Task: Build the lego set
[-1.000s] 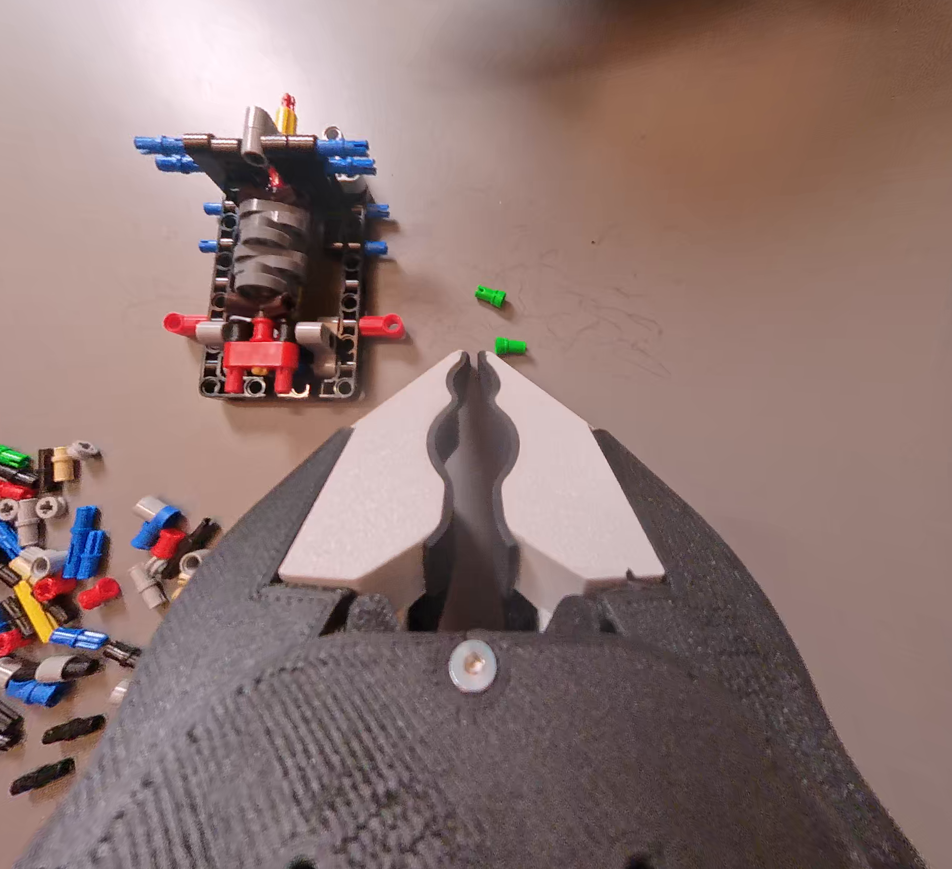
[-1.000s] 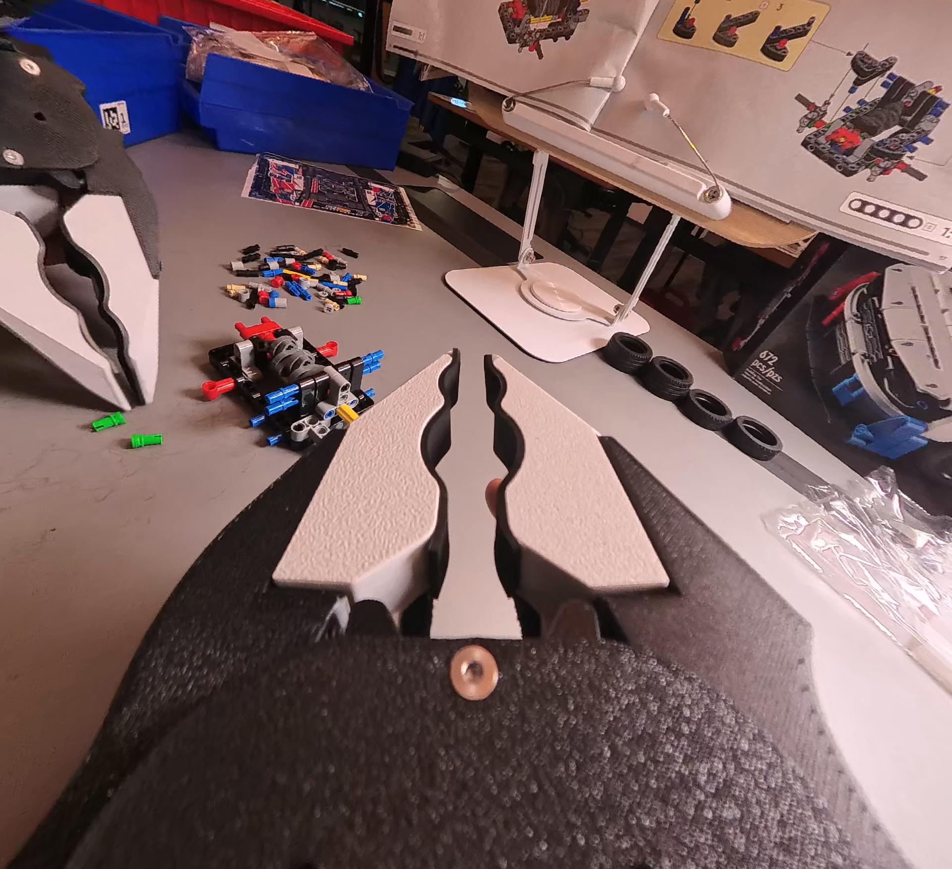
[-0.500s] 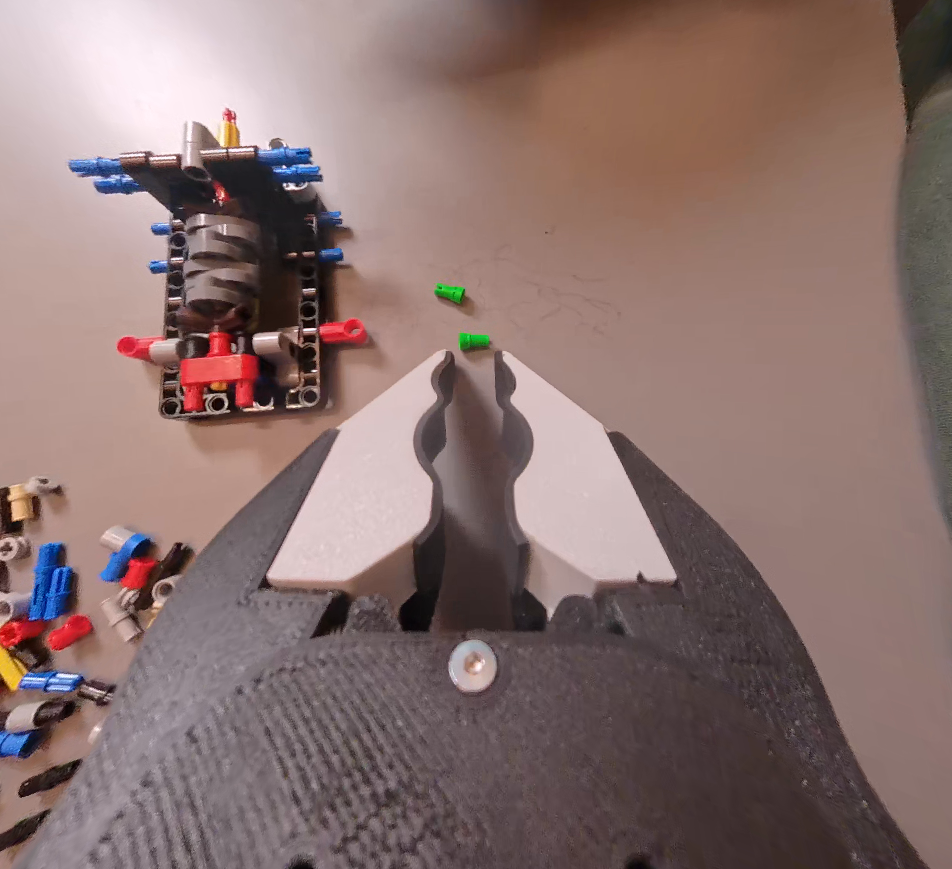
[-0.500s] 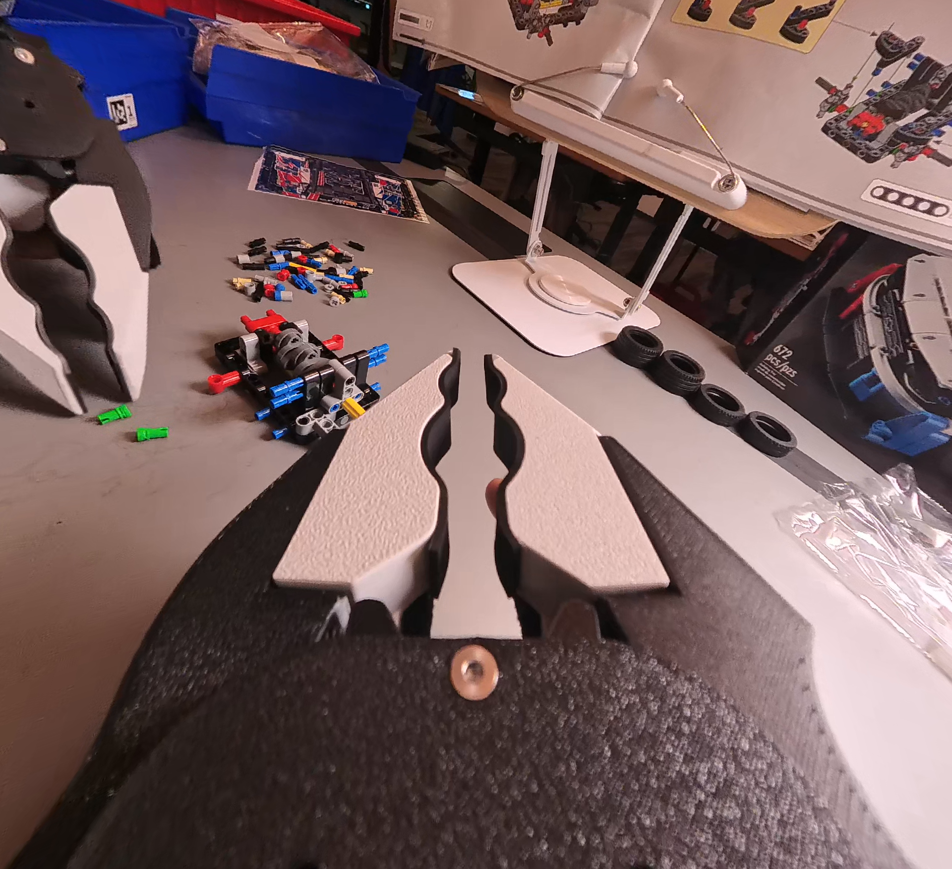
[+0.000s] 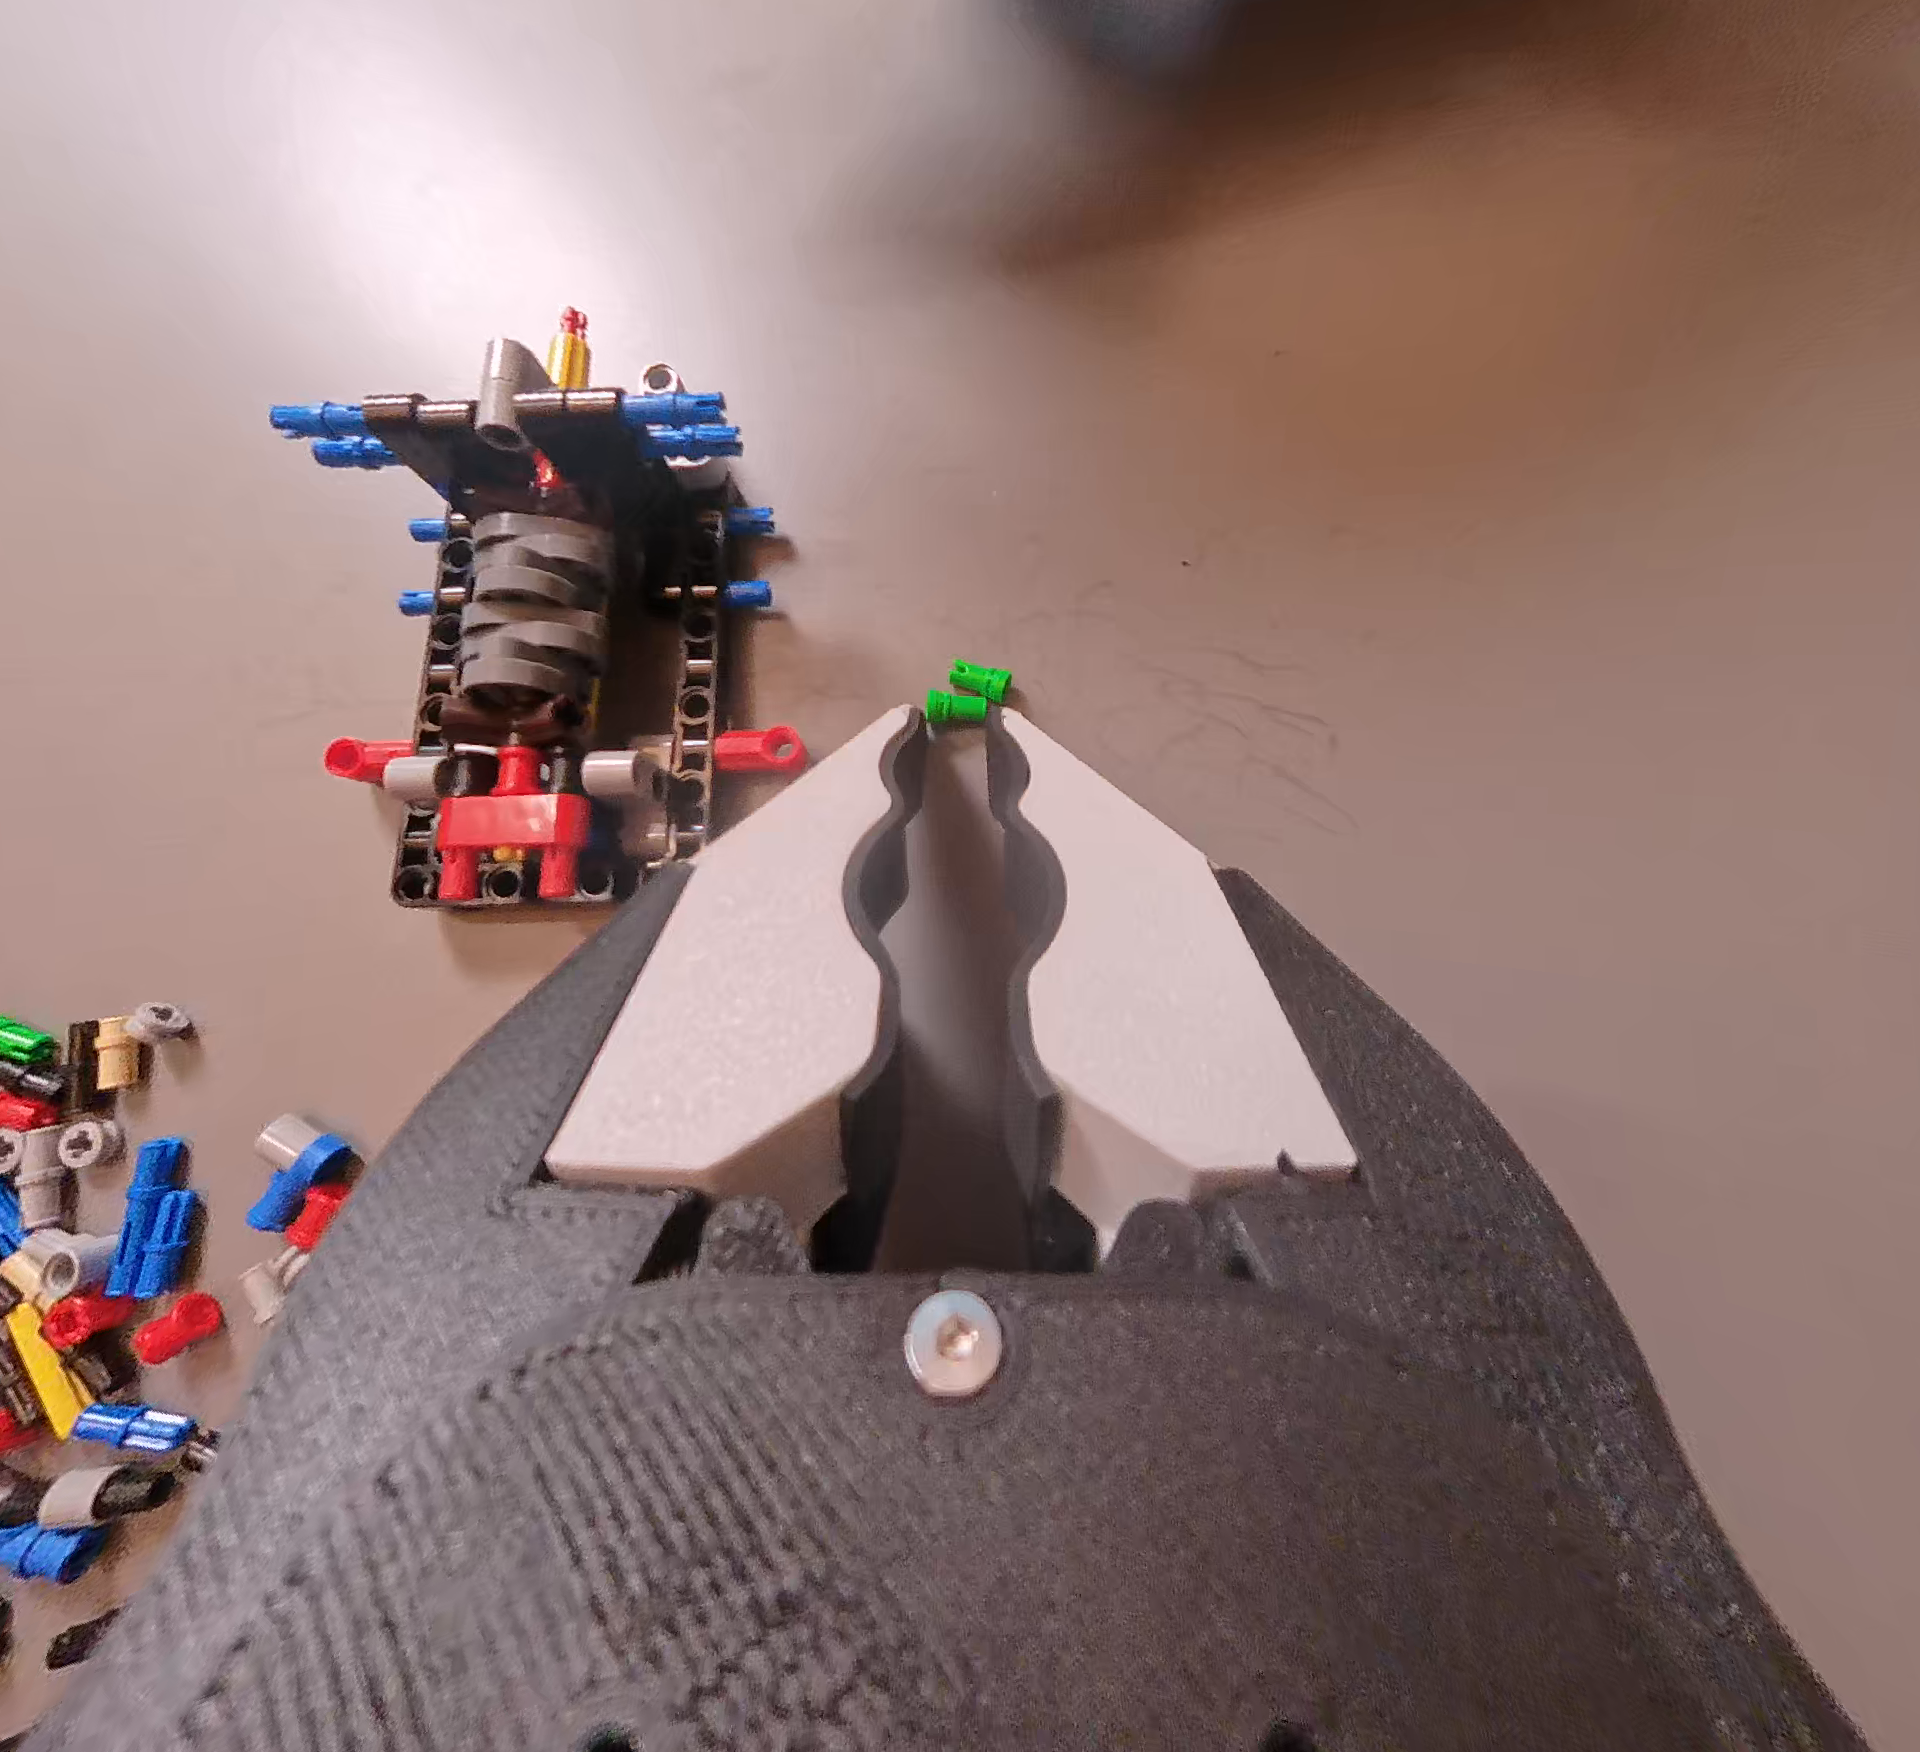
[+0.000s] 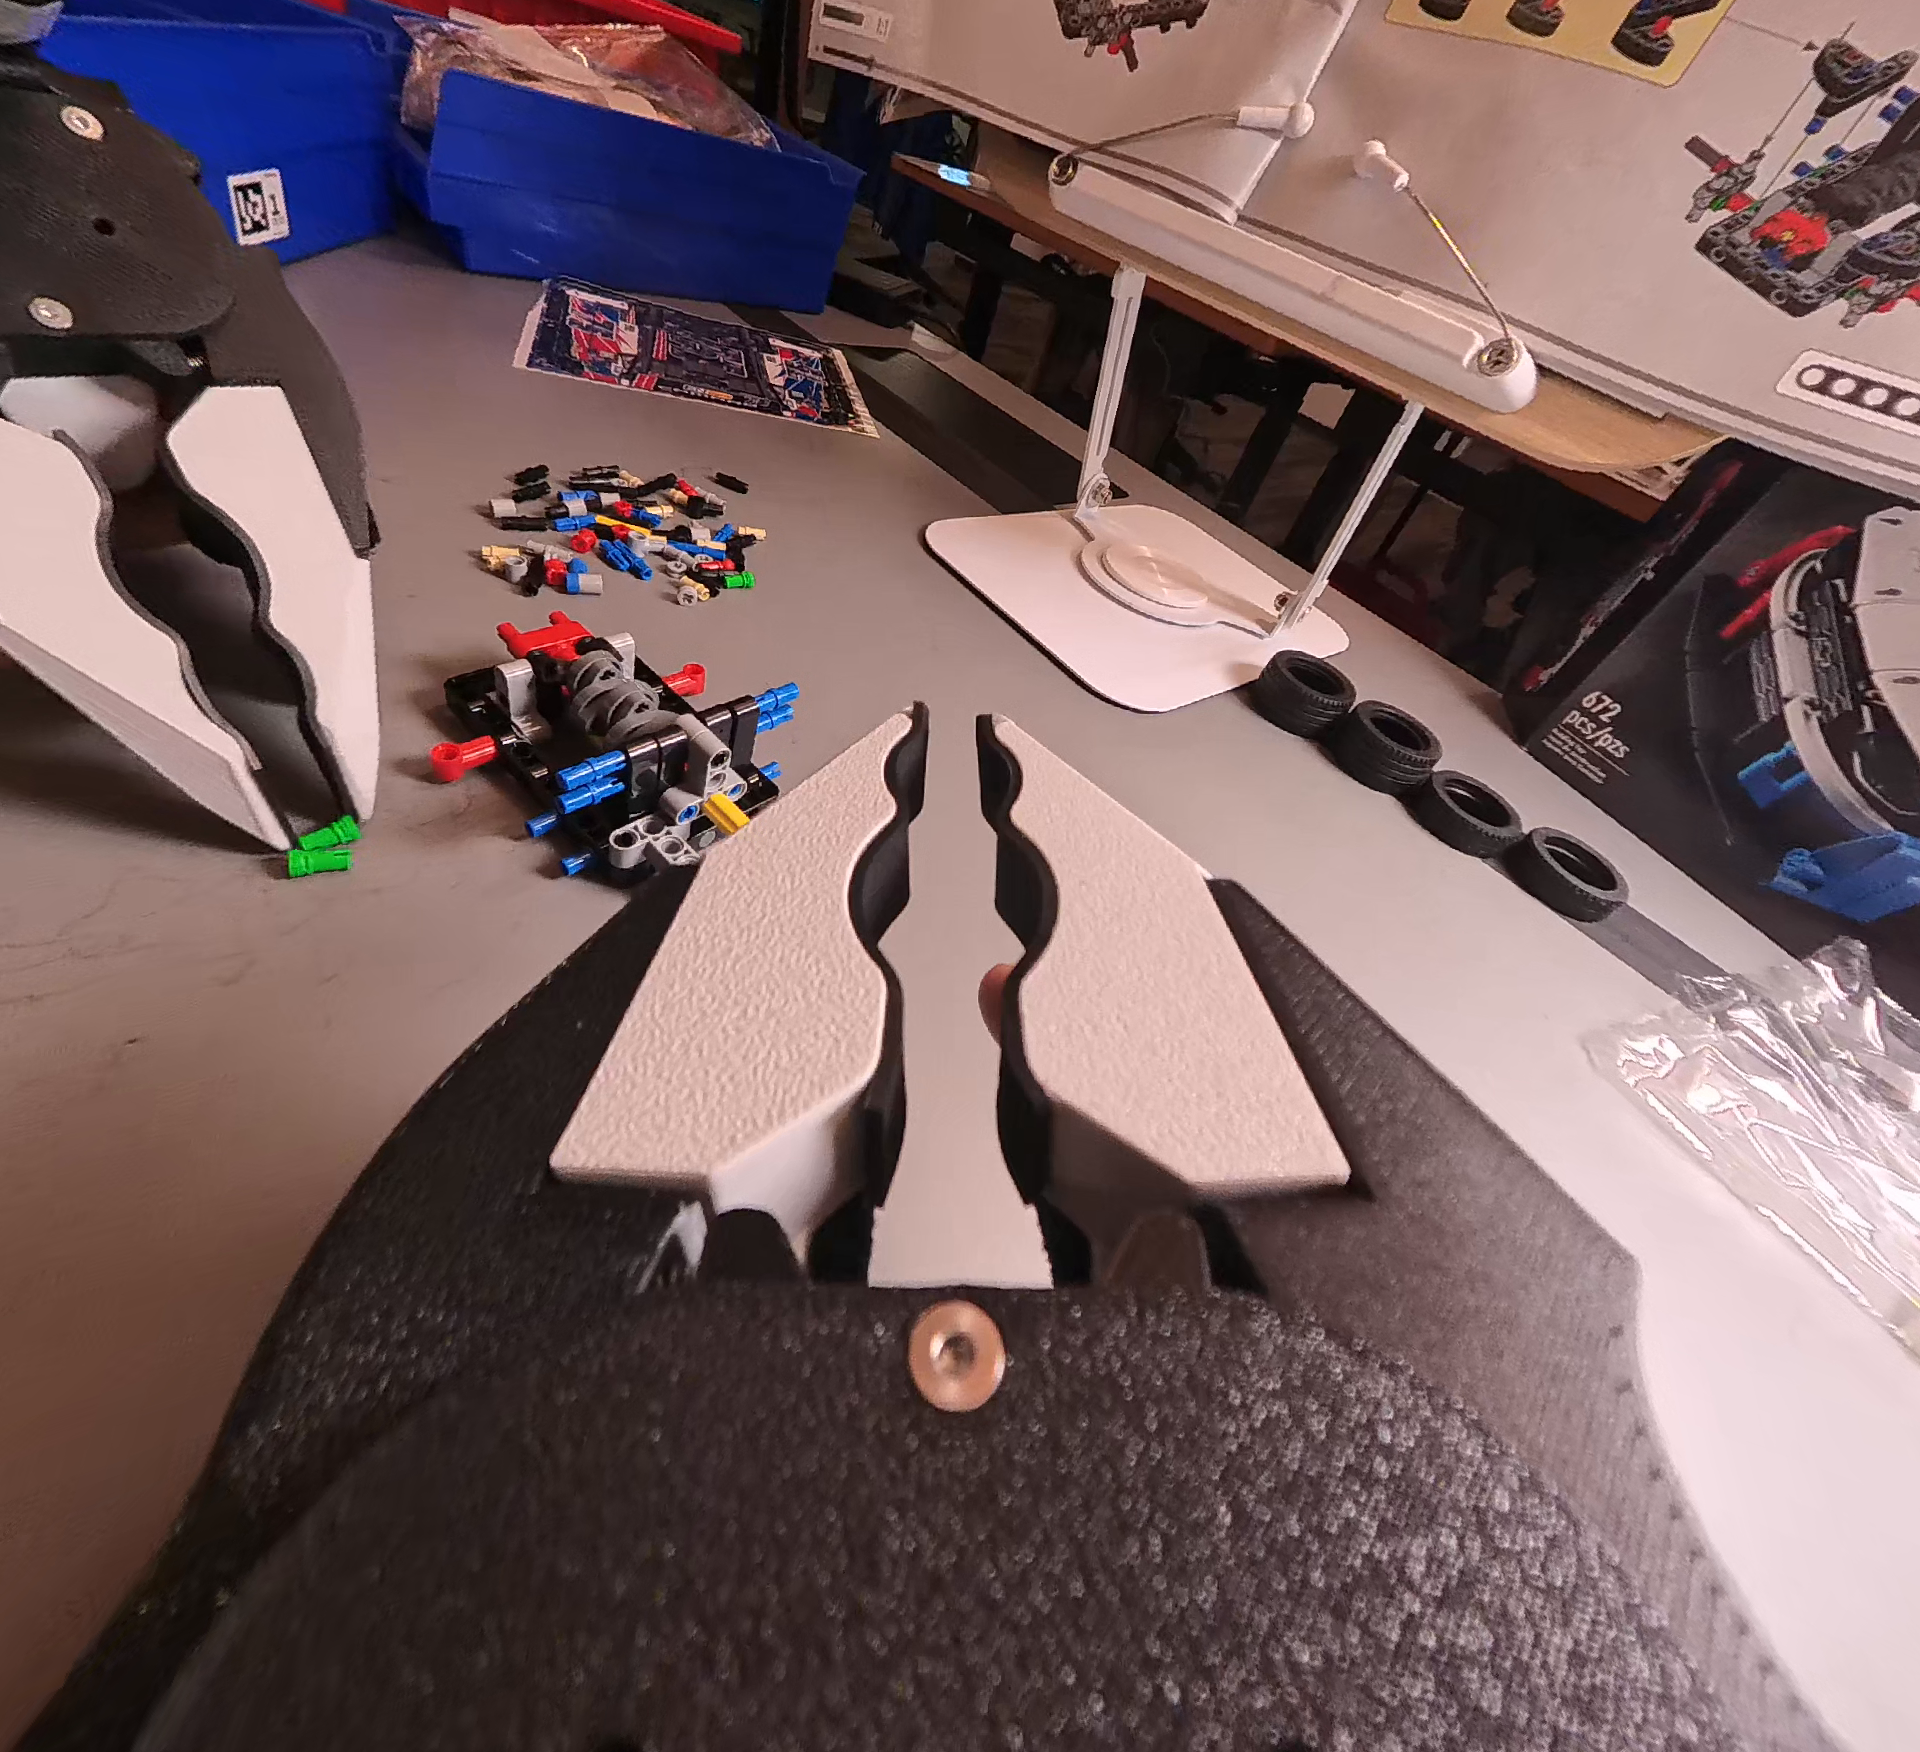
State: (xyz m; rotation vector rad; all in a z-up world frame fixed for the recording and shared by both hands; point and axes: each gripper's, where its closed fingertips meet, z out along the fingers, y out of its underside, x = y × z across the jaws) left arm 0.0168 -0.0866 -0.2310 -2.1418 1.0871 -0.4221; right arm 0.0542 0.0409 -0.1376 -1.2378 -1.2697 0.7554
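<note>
The left claw (image 5: 961, 720) is low on the counter (image 5: 1351, 455), its fingers a small gap apart with one green pin (image 5: 954, 707) lying between the tips, not yet pinched; a second green pin (image 5: 981, 679) lies just beside. The right claw (image 6: 948, 720) hangs slightly parted and empty. The half-built lego frame (image 6: 613, 746) stands between them, loose pieces (image 6: 623, 533) behind it.

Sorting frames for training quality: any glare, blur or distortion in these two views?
Left wrist view: glare on the table top left, a smeared blurred patch top centre, green pins sharp. Right wrist view: evenly lit, wide-angle bending at the edges, instruction sheet tilted.
</note>
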